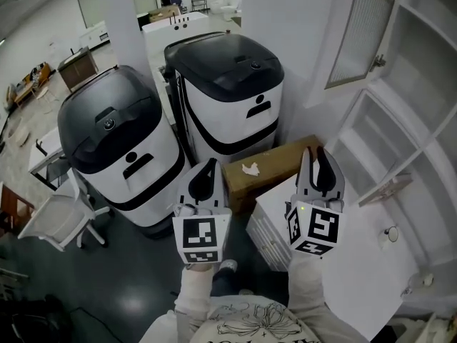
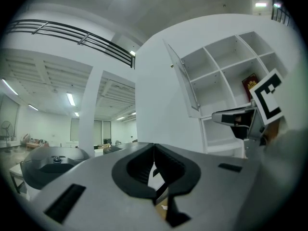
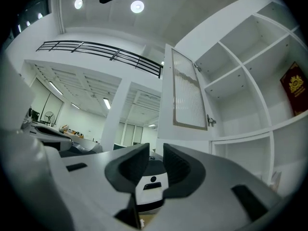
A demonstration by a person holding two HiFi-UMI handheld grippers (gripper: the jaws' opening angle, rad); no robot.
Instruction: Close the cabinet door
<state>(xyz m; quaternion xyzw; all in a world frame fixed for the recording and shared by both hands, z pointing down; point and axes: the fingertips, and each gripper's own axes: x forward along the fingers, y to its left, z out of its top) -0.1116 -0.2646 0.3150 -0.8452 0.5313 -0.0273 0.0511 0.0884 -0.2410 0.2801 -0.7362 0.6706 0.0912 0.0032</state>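
The white cabinet door with a ribbed glass panel stands swung open at the upper right, its small knob on the lower edge. The same door fills the middle of the right gripper view, beside open white shelves. My left gripper is held up in front of me, its jaws shut on nothing. My right gripper is raised below the door and well short of it. Its jaws stand a little open and empty.
Two large white machines with black lids stand ahead on the left. A cardboard box lies behind a low white counter. A red booklet leans in a shelf. A white chair is at the lower left.
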